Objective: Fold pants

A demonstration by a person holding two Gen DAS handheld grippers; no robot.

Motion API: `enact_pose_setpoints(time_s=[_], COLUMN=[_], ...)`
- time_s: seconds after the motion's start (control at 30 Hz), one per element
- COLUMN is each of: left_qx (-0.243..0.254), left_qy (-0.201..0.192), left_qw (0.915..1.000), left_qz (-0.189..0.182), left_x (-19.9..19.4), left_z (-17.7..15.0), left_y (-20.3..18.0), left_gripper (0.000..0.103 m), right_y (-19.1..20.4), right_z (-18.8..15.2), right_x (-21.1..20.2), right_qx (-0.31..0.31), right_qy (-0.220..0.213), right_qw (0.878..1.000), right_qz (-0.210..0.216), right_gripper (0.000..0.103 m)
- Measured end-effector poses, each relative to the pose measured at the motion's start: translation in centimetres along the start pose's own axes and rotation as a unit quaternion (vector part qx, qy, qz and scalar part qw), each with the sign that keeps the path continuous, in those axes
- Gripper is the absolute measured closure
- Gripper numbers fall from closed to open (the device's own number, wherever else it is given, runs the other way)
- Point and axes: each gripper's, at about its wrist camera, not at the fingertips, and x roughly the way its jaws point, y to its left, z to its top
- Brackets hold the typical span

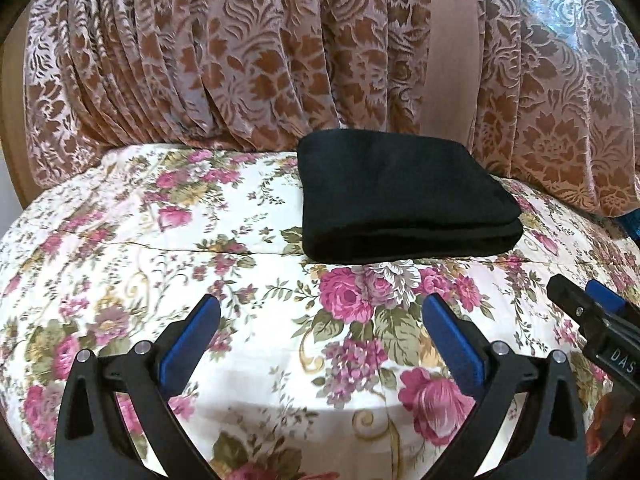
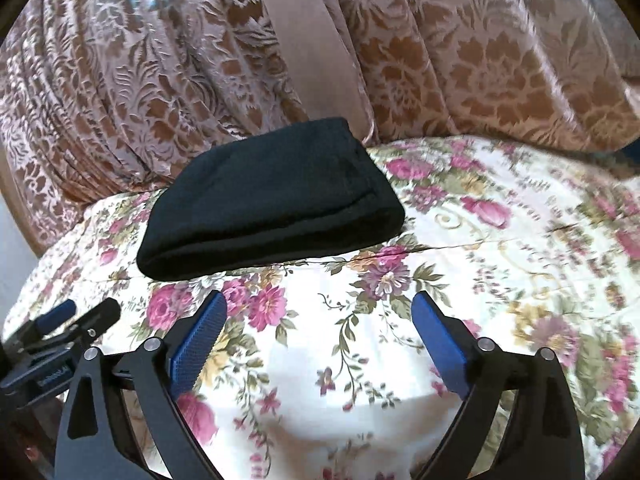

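The pants [image 1: 404, 196] lie as a compact black bundle on the floral sheet [image 1: 200, 240], near the curtain [image 1: 240, 60] at the far edge. The left gripper [image 1: 320, 320] and right gripper [image 2: 318, 316] hang short of it, fingers spread and empty. The folding looks finished; the next move seems to call only for a check or light smoothing.

Black pants [image 1: 404, 196] on white rose-patterned bedsheet [image 1: 160, 248]; brown floral curtain [image 1: 200, 60] behind.

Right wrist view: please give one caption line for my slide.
Folded black pants lie on the floral bedsheet; the open right gripper holds nothing.
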Motion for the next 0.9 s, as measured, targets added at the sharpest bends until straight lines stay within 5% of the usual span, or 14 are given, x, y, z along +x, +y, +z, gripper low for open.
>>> enact_pose_setpoints(time_s=[0.9], left_qx=[0.005], left_qy=[-0.014], left_qw=[0.9999], left_qz=[0.005], left_x=[-5.4], left_z=[-0.4], left_y=[0.8], left_gripper=[0.002], right_y=[2.2], right_z=[-1.1], right_x=[-6.2], right_qx=[-0.028], right_qy=[-0.03], right_qw=[0.999], right_qz=[-0.014], right_gripper=[0.01])
